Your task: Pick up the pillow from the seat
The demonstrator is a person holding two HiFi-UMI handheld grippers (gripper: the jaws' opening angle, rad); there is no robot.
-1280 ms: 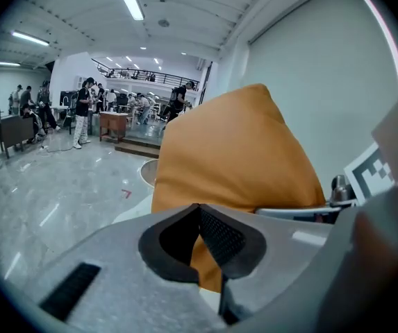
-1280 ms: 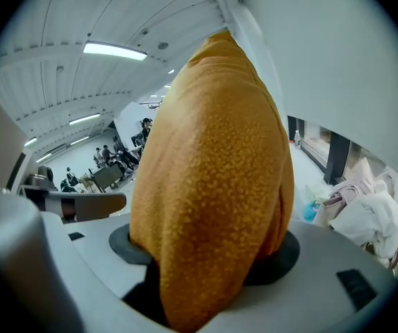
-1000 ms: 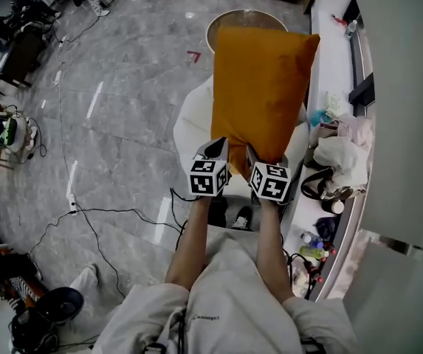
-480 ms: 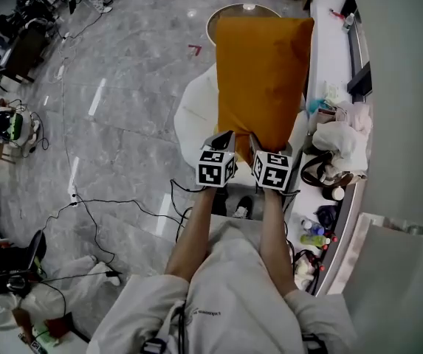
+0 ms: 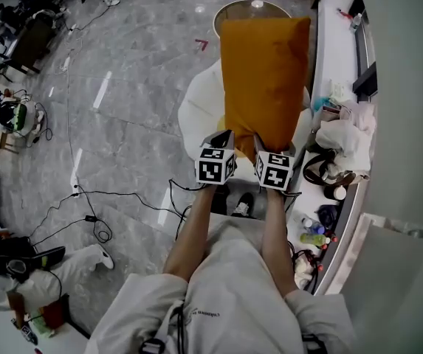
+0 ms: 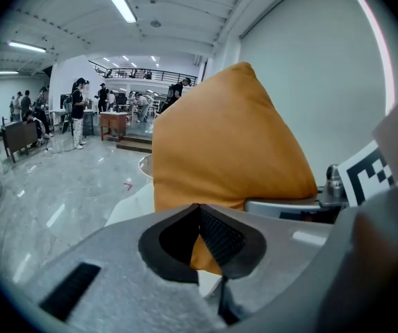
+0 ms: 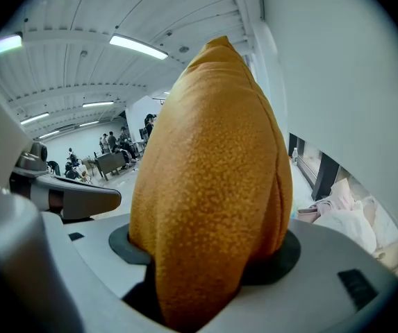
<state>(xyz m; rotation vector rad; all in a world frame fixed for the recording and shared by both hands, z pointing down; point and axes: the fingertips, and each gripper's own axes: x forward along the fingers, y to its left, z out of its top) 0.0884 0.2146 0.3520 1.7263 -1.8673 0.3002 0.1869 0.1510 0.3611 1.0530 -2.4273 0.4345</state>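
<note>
1. Nearest the person, the left tongs (image 5: 221, 140) and the right tongs (image 5: 260, 143) sit close side by side. Both point away from the body and slant a little downward.
2. The left tongs are closed on a thin bit of the near edge of the orange pillow (image 5: 264, 72), with a tongue of fabric pinched between their ribbed pads. The right tongs are clamped round a fat fold of the same edge, and the stuffing keeps their jaws partway apart.
3. The pillow lies straight ahead of both tongs. Its long axis runs away from the person, in line with the tongs. Only its near short edge is gripped, and the rest reaches out unsupported.
4. The white seat (image 5: 196, 105) shows beneath and to the left of the pillow. Whether the pillow's underside touches it cannot be told from these views, though it looks lifted clear.
5. A cluttered tabletop (image 5: 332, 50) runs just beside the pillow's right edge.
6. Neither hand is nearer, since both hold the same end. The coming move probably calls for an even pull from both hands, as the free far end could sag or swing toward that clutter.
</note>
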